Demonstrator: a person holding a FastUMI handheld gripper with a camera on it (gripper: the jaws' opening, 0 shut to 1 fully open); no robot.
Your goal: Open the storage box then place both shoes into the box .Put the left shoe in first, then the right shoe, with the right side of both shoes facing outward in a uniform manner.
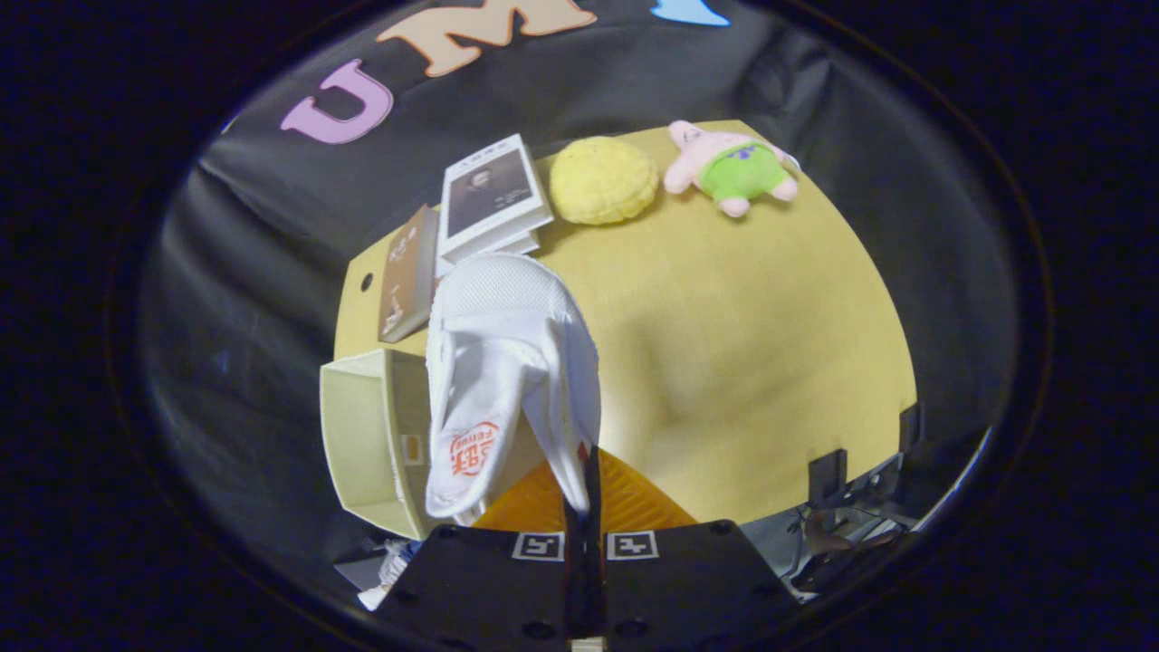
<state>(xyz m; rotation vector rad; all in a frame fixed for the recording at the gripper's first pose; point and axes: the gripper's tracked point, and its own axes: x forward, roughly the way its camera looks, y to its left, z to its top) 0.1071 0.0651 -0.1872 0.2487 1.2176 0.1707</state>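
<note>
Hand-held gripper (584, 493) clamps a white shoe's (507, 362) collar, lifted above the table (742, 344) beside the storage box (362, 444).

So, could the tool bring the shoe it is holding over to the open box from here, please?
Probably yes: the tool is shut on the white shoe, and the open box sits right beside it with nothing between them.

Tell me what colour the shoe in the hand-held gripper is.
White, with a red-orange logo on its tongue; the gripper view shows the shoe pinched in the shut hand-held gripper.

One shoe (507, 362), one box (362, 444), two plush toys (733, 167) (books (493, 195): several).
</note>
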